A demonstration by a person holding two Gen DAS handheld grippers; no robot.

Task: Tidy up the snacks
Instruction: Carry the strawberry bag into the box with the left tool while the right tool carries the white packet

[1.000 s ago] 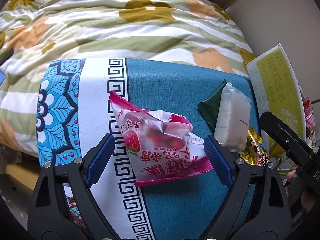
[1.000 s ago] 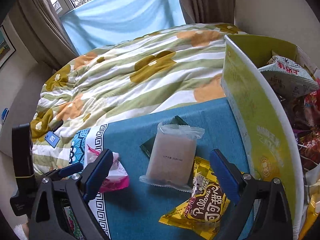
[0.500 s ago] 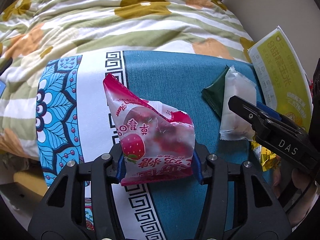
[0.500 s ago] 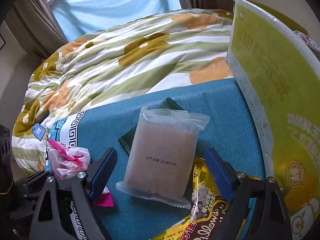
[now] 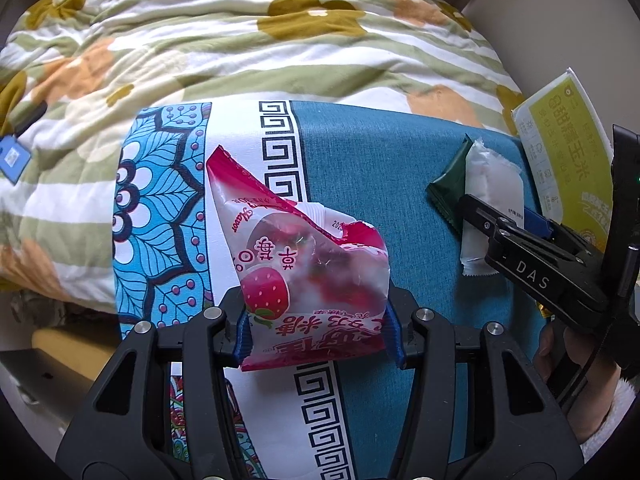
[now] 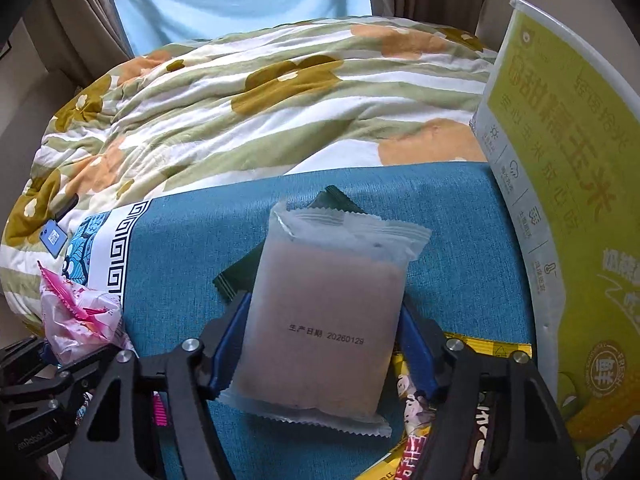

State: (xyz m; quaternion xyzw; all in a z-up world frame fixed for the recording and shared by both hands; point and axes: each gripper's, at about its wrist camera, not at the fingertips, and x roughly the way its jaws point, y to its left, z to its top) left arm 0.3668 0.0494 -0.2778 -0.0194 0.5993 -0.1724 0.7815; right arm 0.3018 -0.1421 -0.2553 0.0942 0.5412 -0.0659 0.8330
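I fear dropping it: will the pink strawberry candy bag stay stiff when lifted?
Probably floppy: the pink strawberry candy bag is thin crinkled film, its top corner already folded over. It looks light. The left gripper pinches only its lower edge, so it may sag.

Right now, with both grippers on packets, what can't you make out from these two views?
- Box interior: both views show only the yellow-green box outer wall.
- Dark green packet: right wrist view, mostly under the frosted white packet; label unseen.
- Yellow packet: hidden by the right gripper, cut by the bottom edge.
- Pink strawberry packet: left gripper covers its lower edge.
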